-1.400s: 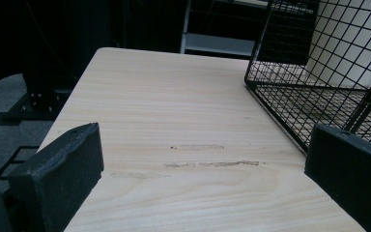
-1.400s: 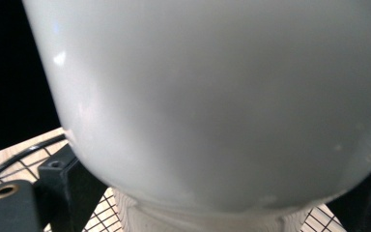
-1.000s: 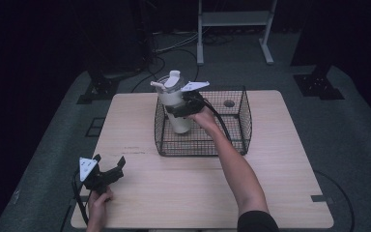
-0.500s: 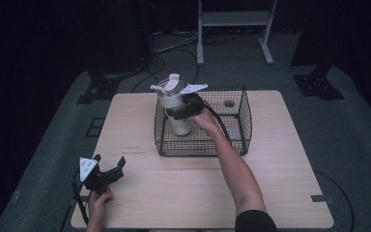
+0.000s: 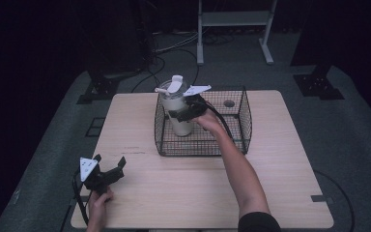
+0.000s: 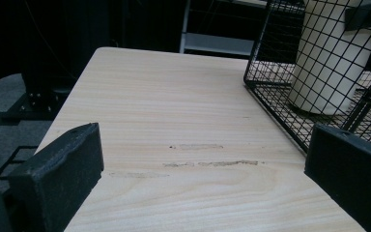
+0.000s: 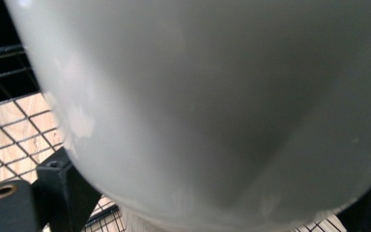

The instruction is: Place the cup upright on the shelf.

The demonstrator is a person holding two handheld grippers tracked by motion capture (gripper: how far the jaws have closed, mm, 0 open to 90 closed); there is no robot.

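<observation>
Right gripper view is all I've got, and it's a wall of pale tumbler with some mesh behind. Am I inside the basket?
Observer: Yes. In the high view the right gripper reaches over the wire basket rim, its jaws on either side of the tumbler.
Operator: Is the tumbler upright?
Observer: Upright; the left gripper view shows its base on the basket floor.
Operator: Where's my other gripper?
Observer: The left gripper sits at the table near-left corner, jaws open, holding nothing.
</observation>
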